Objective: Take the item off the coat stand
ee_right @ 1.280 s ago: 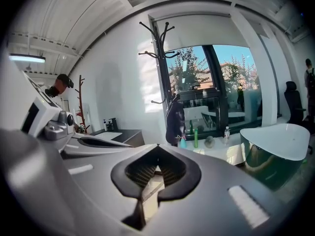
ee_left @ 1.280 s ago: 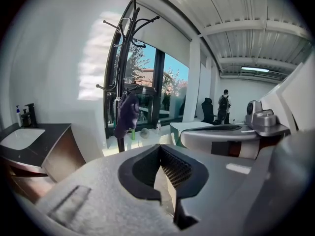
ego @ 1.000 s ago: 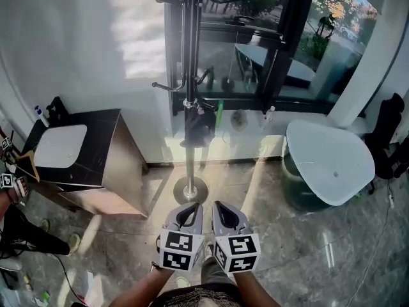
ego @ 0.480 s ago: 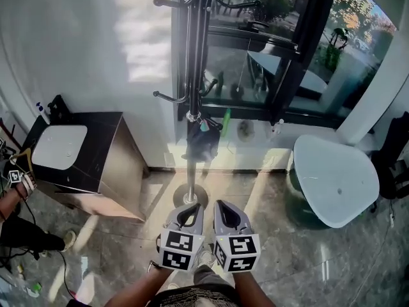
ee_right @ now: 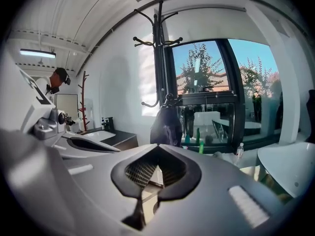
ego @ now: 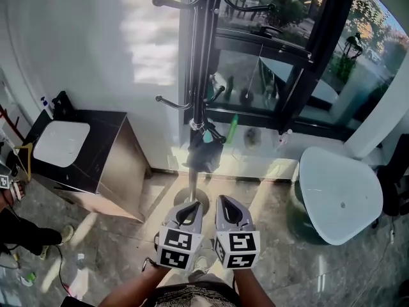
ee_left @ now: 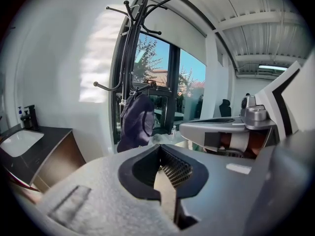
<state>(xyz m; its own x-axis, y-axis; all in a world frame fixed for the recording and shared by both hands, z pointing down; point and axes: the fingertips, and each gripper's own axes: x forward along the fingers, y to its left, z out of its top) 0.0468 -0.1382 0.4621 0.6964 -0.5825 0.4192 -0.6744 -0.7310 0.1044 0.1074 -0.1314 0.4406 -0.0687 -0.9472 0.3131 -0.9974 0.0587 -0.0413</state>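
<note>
A black coat stand [ego: 198,75] rises in front of the window, its round base [ego: 190,197] on the marble floor. A dark bag [ego: 206,148] hangs from a low hook on its pole. My left gripper [ego: 190,208] and right gripper [ego: 225,204] sit side by side low in the head view, just short of the base, both shut and empty. In the left gripper view the bag [ee_left: 137,122] hangs ahead, left of centre, on the stand [ee_left: 129,58]. The right gripper view shows the bag [ee_right: 166,124] straight ahead under the stand's hooks [ee_right: 158,38].
A dark cabinet with a white basin [ego: 61,142] stands at the left against the wall. A white round table [ego: 339,184] is at the right. Small bottles [ego: 234,123] line the window sill. A person's leg [ego: 22,230] shows at the left edge.
The stand and the bag have drawn closer and lower in the head view. Both grippers stay together and shut.
</note>
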